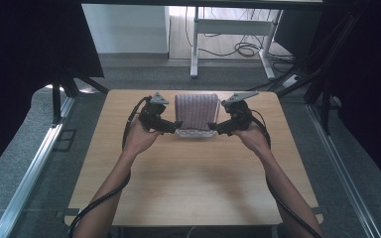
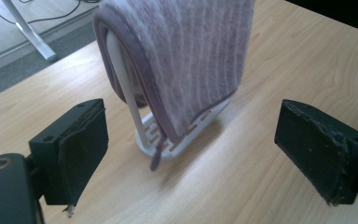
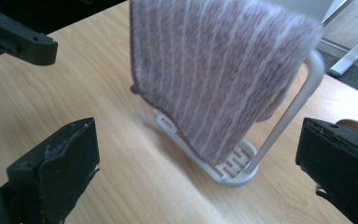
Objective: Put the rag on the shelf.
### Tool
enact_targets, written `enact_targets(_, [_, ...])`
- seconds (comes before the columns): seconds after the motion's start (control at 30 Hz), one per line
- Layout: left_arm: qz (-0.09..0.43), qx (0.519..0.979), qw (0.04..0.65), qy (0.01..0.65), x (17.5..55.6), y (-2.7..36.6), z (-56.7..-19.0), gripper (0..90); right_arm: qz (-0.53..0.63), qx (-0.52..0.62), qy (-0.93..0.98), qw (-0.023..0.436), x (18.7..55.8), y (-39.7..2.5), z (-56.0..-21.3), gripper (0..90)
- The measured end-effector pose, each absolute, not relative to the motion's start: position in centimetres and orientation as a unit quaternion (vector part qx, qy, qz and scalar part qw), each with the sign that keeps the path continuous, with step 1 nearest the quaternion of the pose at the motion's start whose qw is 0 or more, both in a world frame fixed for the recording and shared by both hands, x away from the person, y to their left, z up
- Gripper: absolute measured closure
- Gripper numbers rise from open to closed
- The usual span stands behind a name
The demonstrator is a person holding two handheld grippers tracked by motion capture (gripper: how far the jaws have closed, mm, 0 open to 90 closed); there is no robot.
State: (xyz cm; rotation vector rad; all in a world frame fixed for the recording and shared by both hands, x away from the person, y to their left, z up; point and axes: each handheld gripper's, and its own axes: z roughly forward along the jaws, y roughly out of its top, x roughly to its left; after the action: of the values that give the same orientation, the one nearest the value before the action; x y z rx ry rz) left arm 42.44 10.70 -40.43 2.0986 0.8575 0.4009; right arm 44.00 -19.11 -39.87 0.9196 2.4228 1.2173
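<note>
So the striped towel (image 1: pixel 196 111) is draped over a little white rack (image 2: pixel 168 140) mid-tabletop (image 1: pixel 188 173), with the left gripper (image 1: pixel 174 126) and right gripper (image 1: pixel 212 127) both wide open flanking it, probably lining up for its lower corners.

Through the right gripper view I saw my right hand-held gripper (image 3: pixel 196 177) with its jaws spread wide, nothing between them. Ahead, a striped mauve towel (image 3: pixel 219 70) hung over a white rack (image 3: pixel 286 116) standing on the wooden counter (image 3: pixel 65 84).
</note>
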Motion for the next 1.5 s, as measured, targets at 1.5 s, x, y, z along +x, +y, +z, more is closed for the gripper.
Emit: enact_targets(1.5, [0.142, 0.865, 0.348, 0.333, 32.7, 10.2, -54.1, 9.6, 0.357, 0.308, 0.875, 0.111, 36.6, -19.8, -53.1, 0.0])
